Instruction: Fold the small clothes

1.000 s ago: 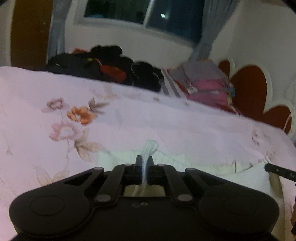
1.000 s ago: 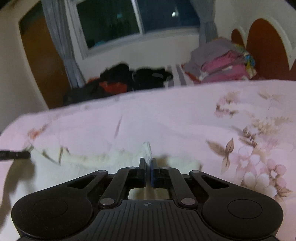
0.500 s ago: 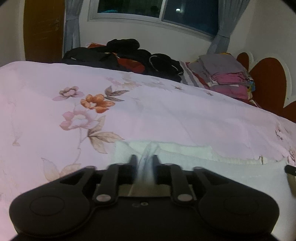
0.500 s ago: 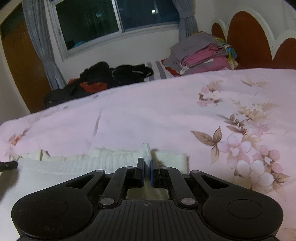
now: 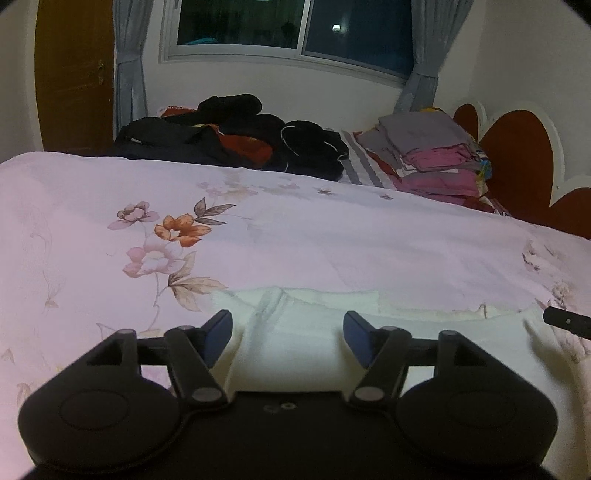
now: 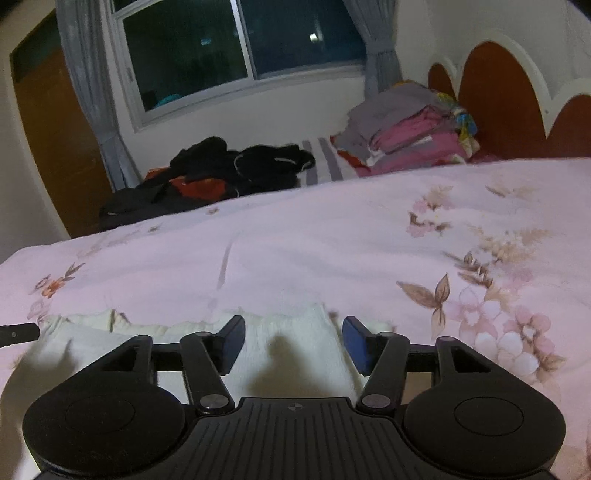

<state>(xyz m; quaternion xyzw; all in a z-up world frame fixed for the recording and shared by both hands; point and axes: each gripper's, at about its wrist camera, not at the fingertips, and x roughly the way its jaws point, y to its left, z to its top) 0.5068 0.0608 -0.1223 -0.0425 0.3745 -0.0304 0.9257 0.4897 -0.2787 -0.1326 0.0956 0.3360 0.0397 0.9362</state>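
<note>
Left wrist view: the left gripper (image 5: 288,334) hangs over a white garment (image 5: 314,328) spread flat on a pink floral bedspread (image 5: 295,236); its jaws have just been opening and now stand apart, released, with the cloth lying below the gap and neither blue pad pressing it. A raised crease runs up the garment toward its far edge, which lies just beyond the fingertips. At the garment's right end a dark tip of the right gripper (image 5: 567,320) reaches in. Well beyond the garment, a heap of dark clothes (image 5: 236,136) and a folded stack of grey and pink clothes (image 5: 432,155) sit by the red headboard (image 5: 517,158), under a window (image 5: 295,26).

Right wrist view: the right gripper (image 6: 293,341) is likewise released, its jaws just opened wide, nothing clamped between them. The white garment (image 6: 295,328) lies on the bedspread (image 6: 332,240) directly beneath, its ribbed edge just past the fingertips, and stretches leftward to where the left gripper (image 6: 18,332) shows as a dark tip. The dark heap (image 6: 229,170) and the folded stack (image 6: 410,129) lie far beyond the garment
</note>
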